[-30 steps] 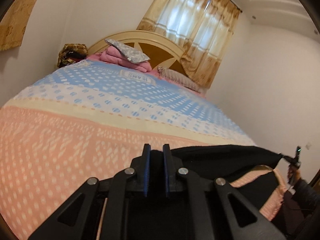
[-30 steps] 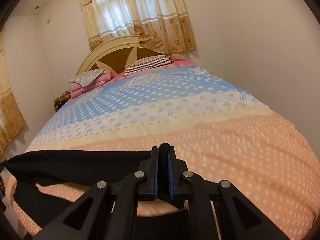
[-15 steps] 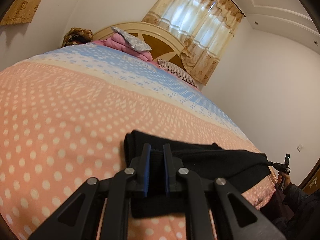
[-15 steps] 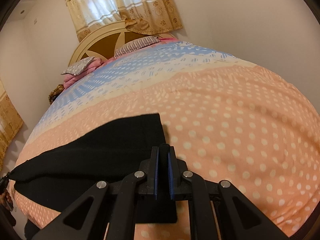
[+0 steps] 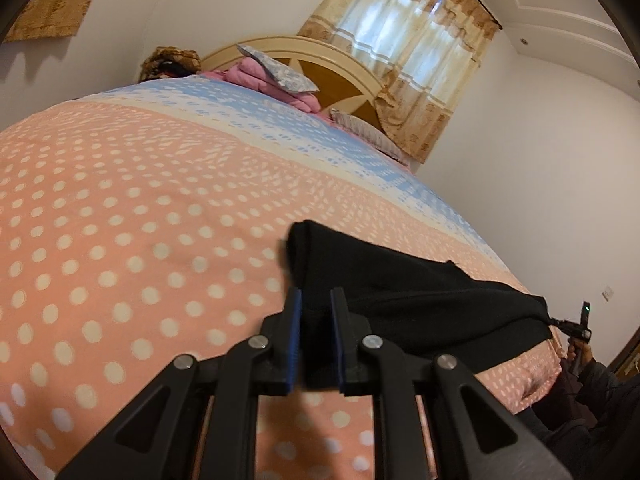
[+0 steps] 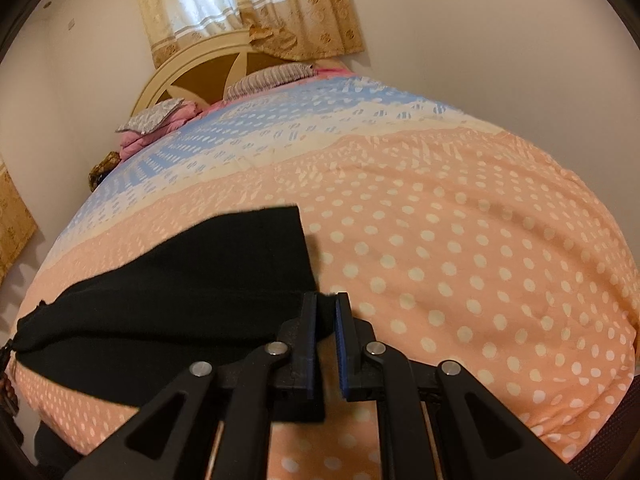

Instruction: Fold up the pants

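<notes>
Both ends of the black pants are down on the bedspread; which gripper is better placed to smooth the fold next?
Probably the left gripper: its opening jaws straddle the thick rolled edge of the pants. The right gripper, also opening, sits at the flat corner.

Polka-dot bed [image 5: 120, 240] under black pants [image 5: 420, 300], pillows [image 6: 268, 78] by headboard.
</notes>
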Demonstrator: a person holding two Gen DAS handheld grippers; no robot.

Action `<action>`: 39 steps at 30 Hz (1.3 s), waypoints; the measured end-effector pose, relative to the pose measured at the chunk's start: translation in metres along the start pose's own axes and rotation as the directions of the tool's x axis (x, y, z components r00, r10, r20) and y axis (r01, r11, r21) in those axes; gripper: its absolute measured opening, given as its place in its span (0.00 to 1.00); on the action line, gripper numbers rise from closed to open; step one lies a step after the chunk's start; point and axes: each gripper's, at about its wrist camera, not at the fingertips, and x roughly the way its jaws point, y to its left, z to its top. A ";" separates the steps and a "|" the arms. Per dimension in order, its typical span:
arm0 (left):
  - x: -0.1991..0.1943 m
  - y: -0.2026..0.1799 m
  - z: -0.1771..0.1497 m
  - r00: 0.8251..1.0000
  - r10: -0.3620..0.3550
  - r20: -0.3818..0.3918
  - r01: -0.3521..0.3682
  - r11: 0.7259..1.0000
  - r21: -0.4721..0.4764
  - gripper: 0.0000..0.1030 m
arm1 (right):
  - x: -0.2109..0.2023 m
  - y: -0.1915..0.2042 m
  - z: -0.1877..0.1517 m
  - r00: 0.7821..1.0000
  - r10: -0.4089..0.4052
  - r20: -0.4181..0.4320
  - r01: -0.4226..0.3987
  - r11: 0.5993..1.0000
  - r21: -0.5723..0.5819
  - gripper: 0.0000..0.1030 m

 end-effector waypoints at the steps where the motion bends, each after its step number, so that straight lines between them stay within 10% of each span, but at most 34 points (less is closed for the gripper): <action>1: -0.003 0.003 0.000 1.000 0.015 0.007 -0.015 1.000 -0.002 0.17 | 0.000 -0.002 -0.002 1.000 0.011 -0.018 -0.011 1.000 -0.006 0.21; 3: -0.011 0.012 0.000 0.998 0.055 0.025 -0.055 0.998 -0.021 0.17 | -0.007 -0.006 -0.005 0.999 -0.032 -0.009 0.032 0.999 -0.018 0.34; 12: -0.040 0.018 0.009 0.989 0.095 0.110 -0.082 0.991 -0.110 0.16 | -0.059 0.031 0.015 0.987 -0.063 0.150 0.073 0.995 -0.063 0.35; 20: -0.001 -0.032 0.006 0.998 0.060 -0.012 -0.060 0.998 -0.029 0.21 | -0.022 0.200 0.002 0.990 0.140 -0.022 -0.136 0.906 -0.402 0.45; 28: 0.005 0.002 0.009 0.988 0.109 -0.107 -0.121 0.986 -0.113 0.21 | 0.002 0.284 -0.035 0.955 0.214 -0.204 -0.292 0.796 -0.530 0.45; 31: 0.010 0.003 0.013 0.990 0.068 -0.121 -0.082 0.990 -0.114 0.21 | 0.002 0.273 -0.044 0.918 0.270 -0.290 -0.378 0.815 -0.438 0.45; 39: 0.063 -0.016 0.042 0.969 0.113 -0.221 -0.123 0.992 -0.033 0.21 | -0.001 0.253 -0.037 0.942 0.234 -0.241 -0.310 0.883 -0.352 0.45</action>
